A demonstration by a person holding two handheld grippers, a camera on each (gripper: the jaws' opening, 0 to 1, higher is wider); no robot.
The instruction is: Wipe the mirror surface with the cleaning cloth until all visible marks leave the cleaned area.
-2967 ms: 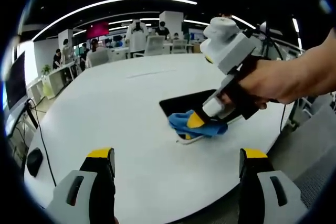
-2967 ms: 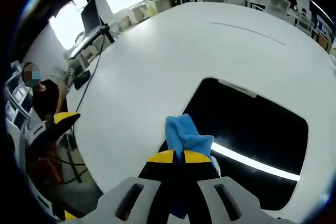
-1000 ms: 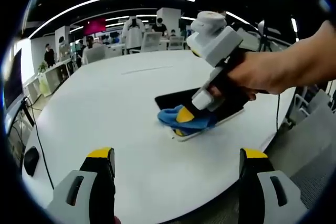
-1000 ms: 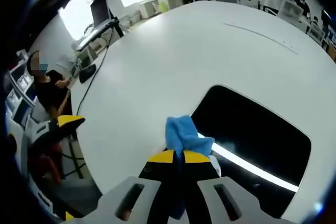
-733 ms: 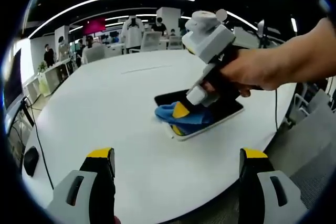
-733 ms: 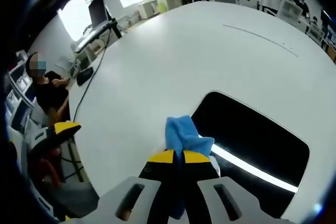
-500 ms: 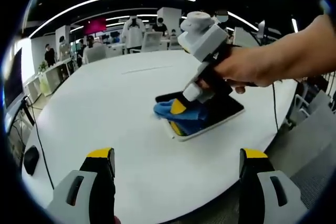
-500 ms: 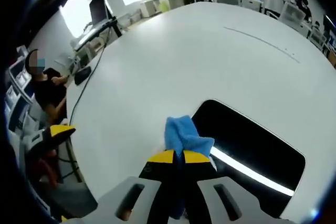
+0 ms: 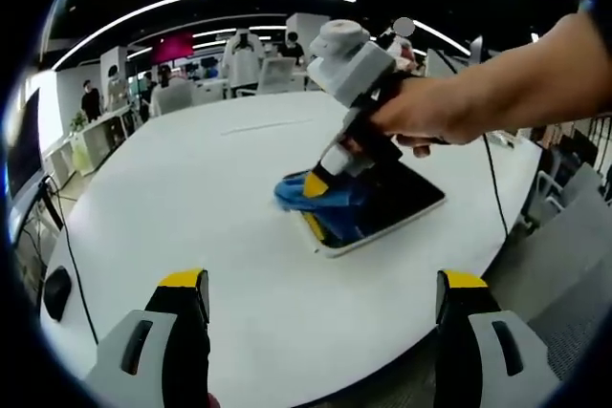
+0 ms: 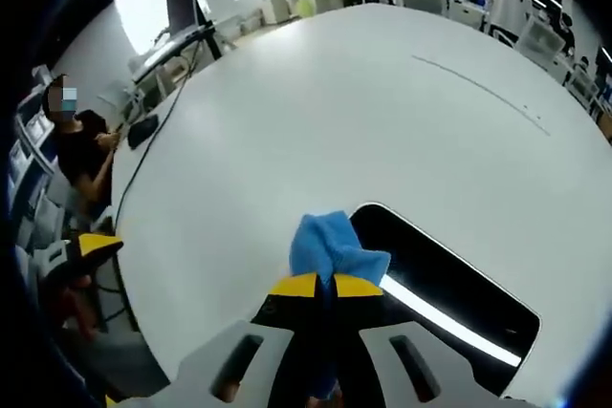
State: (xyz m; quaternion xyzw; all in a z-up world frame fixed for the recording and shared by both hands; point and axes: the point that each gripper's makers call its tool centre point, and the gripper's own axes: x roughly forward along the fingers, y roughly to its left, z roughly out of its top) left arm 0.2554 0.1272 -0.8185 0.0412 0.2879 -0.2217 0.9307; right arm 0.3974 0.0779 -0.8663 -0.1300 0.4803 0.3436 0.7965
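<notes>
Broadly, you are working on a big white round tabletop in an open office — long strip lights overhead, desks and chairs at the far side with people standing and sitting among them, a red sign on the back wall whose writing is too small to read. In the right gripper view a monitor stands off the tabletop's edge with a cable trailing down, and a seated person is close by it.

Your mirror lies flat on the tabletop, a dark rounded rectangle reflecting one bright ceiling strip. Your right tongs are clamped on the blue cloth, and the cloth sits at the mirror's near corner, partly over the frame edge. In the left gripper view the same cloth is pressed to the mirror's left end under the right tongs, with your hand around the handle.

Your left tongs hang apart from the mirror, jaws spread wide with nothing between them.

Against three seconds ago, the cloth has travelled from the mirror's near long edge toward its corner — the right tongs now lean further across the glass. No brand or label can be read anywhere.
</notes>
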